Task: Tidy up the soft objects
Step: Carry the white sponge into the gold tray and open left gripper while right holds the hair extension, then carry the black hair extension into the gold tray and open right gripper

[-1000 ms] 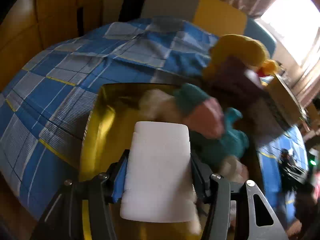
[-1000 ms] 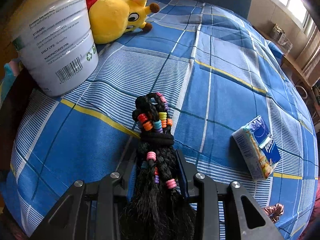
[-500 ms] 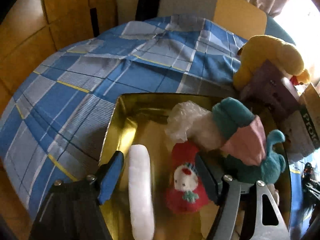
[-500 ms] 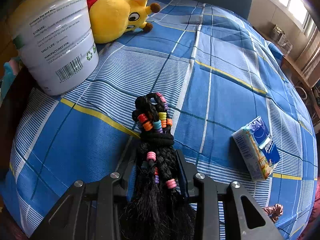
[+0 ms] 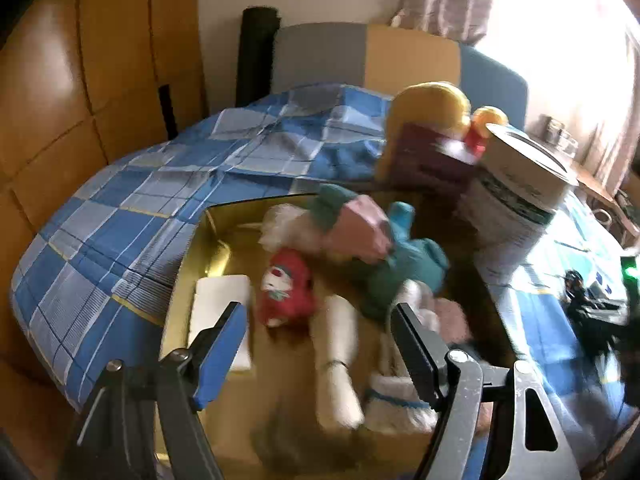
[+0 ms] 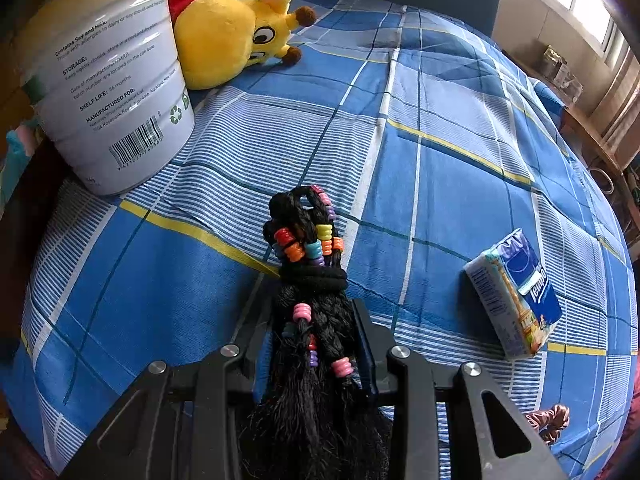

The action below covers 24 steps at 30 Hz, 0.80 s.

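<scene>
My left gripper [image 5: 320, 332] is open and empty above a gold tray [image 5: 188, 256] on the blue checked bedspread. In the tray lie a white foam block [image 5: 218, 300], a red plush [image 5: 286, 286], a teal and pink plush [image 5: 372, 248] and other soft items. My right gripper [image 6: 316, 320] is shut on a black braided hairpiece with coloured beads [image 6: 310, 248], just above the bedspread. A yellow plush [image 6: 236, 40] lies at the back beside a white tin [image 6: 104, 80].
A tissue pack [image 6: 516, 292] lies on the bedspread to the right of the hairpiece. A brown scrunchie [image 6: 548, 420] sits at the lower right. The tin [image 5: 516, 200] and a dark red box [image 5: 428, 160] stand right behind the tray. Wooden panels are at the left.
My left gripper opened and let the white foam block go into the tray, then pulled back and up. The right gripper stayed still with the hairpiece.
</scene>
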Each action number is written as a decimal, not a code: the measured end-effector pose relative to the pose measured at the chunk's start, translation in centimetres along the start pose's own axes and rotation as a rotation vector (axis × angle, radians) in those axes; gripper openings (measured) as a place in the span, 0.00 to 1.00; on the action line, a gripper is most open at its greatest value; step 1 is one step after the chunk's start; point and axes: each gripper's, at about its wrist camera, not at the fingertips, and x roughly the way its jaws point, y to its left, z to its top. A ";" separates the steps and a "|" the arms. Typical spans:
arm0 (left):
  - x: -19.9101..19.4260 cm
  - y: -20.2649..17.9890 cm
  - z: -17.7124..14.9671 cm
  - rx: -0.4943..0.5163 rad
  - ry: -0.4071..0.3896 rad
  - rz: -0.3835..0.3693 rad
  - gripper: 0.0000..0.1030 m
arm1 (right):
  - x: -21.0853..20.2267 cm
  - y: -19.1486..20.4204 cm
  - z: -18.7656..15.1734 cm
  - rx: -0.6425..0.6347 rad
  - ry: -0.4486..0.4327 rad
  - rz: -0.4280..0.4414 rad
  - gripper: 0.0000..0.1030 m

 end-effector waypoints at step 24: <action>-1.9 -2.4 -3.5 0.046 0.007 -0.075 0.73 | 0.2 -1.0 0.4 0.134 0.000 0.025 0.33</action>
